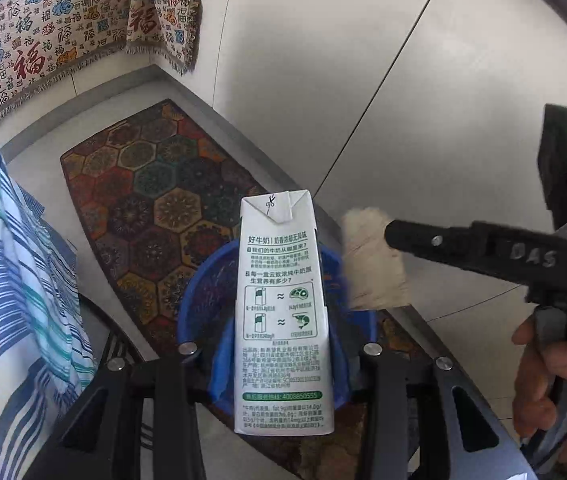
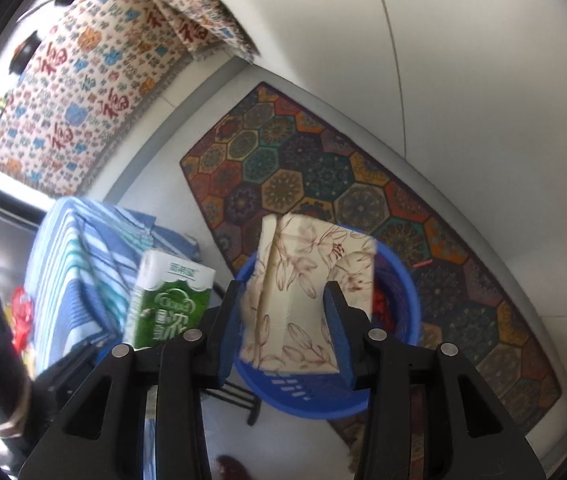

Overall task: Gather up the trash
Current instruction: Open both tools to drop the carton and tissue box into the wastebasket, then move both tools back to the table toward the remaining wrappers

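Observation:
A white milk carton point(image 1: 281, 320) with green print stands upright between the blue pads of my left gripper point(image 1: 283, 344), which is shut on it, right above a blue plastic basket point(image 1: 187, 304). The same carton point(image 2: 167, 300) shows its green face in the right wrist view. A floral tissue pack point(image 2: 303, 280) sits tilted and blurred between the pads of my right gripper point(image 2: 285, 300), over the basket point(image 2: 405, 300); the pads look slack on it. In the left wrist view the pack point(image 1: 375, 264) hangs blurred past the right gripper point(image 1: 393, 236). Something red point(image 2: 381, 304) lies in the basket.
The basket stands on a hexagon-patterned rug point(image 1: 155, 192) along a white wall point(image 1: 363, 60). A blue striped cloth point(image 1: 15, 280) drapes over furniture to the left. A throw printed with red characters point(image 1: 43, 32) hangs at the back. A person's hand point(image 1: 539, 364) holds the right gripper.

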`<state>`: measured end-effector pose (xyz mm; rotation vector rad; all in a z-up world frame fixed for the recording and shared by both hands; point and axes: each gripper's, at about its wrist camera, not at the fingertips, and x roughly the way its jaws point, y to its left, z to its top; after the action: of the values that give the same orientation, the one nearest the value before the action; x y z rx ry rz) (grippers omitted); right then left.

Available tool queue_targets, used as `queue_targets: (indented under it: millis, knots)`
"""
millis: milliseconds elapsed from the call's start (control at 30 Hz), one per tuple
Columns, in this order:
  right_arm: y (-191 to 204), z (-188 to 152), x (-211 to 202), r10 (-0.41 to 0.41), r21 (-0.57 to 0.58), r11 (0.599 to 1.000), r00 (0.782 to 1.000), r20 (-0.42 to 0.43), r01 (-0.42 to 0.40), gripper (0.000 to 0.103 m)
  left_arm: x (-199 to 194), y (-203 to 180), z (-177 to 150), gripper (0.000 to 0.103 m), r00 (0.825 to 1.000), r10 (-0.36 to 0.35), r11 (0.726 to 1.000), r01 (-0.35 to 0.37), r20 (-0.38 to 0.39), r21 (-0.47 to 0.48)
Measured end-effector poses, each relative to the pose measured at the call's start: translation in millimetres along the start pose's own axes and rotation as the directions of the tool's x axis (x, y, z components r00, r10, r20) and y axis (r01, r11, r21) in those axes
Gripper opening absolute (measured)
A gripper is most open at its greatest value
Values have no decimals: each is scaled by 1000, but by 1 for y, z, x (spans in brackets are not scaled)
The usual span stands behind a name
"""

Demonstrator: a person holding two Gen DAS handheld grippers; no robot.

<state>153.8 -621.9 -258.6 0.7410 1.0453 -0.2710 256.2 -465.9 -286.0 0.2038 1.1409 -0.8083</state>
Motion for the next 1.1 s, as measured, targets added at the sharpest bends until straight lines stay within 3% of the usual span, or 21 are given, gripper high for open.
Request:
queue_targets:
  millis: [67, 133, 200, 467, 667, 867, 1100]
  knots:
    - [-5, 2, 0, 8, 11, 1000, 1000, 8, -8, 53, 11, 1, 2, 41, 1000, -9, 1000, 9, -13, -4]
    - [-9, 4, -2, 14, 23, 1000, 1000, 16, -15, 56, 17, 3, 3, 59, 1000, -23, 1000, 22, -22, -7]
    - [-11, 8, -3, 22, 31, 999, 999, 29, -22, 56, 17, 2, 3, 64, 1000, -30, 1000, 30, -10, -4]
    - [5, 8, -40, -31, -7, 999, 982, 187, 33, 65, -7, -3, -3, 64, 999, -36, 999, 36, 33, -18]
    - [37, 1, -78, -107, -112, 982, 930, 352, 155, 67, -83, 2, -39, 64, 990, 17, 1000, -18, 143, 9]
    - [77, -18, -94, -110, -198, 955, 887, 449, 219, 69, -156, 50, -99, 64, 975, 131, 991, -127, 180, -37]
    - [166, -67, -78, -12, -403, 888, 885, 465, 223, 73, -216, 130, -180, 64, 935, 310, 946, -284, 171, -157]
